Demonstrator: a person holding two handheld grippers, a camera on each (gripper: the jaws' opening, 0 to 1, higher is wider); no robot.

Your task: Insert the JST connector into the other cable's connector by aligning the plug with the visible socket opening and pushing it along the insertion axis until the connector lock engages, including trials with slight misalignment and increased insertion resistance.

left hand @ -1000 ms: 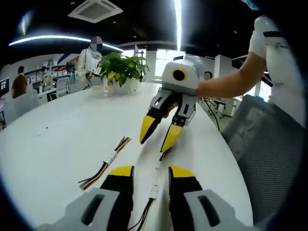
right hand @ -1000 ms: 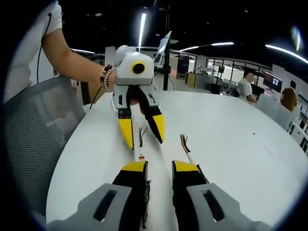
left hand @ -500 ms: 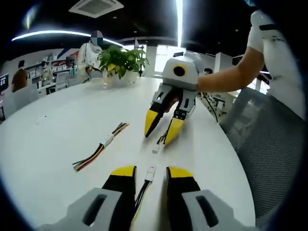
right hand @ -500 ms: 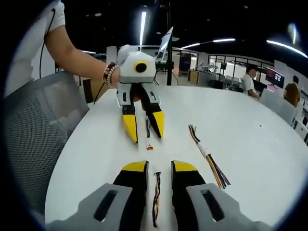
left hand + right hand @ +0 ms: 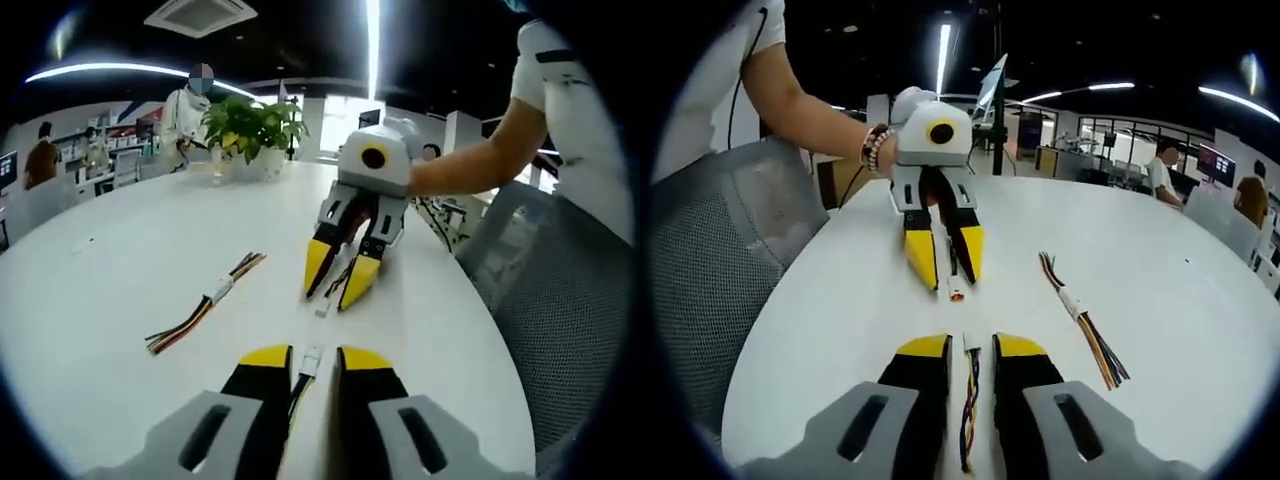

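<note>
Cables lie on the white counter (image 5: 100,290) between my two grippers, which face each other tip to tip; in the left gripper view my left gripper (image 5: 302,358) has its yellow-tipped jaws drawn close around a white JST connector (image 5: 311,358) with its coloured wires running back between them, though I cannot tell whether the jaws actually press on it; straight ahead, my right gripper (image 5: 340,288) points down at the counter with its jaws slightly apart, and the other cable's connector (image 5: 324,309) lies just past its tips, well short of touching mine. In the right gripper view my right gripper (image 5: 969,347) shows jaws set narrowly apart with a white connector (image 5: 969,342) and its wires between them; whether they clamp it I cannot tell; my left gripper (image 5: 946,274) comes in opposite, jaws a little apart, with a small connector (image 5: 957,294) at its tips on the counter (image 5: 1180,300); the two connectors are near but apart, roughly in line. A spare bundle of coloured wires (image 5: 205,302) with a white connector at its middle lies off to the side (image 5: 1080,318), untouched. A potted plant (image 5: 255,135) stands at the far end of the counter; a grey mesh chair (image 5: 720,260) sits beside it.
</note>
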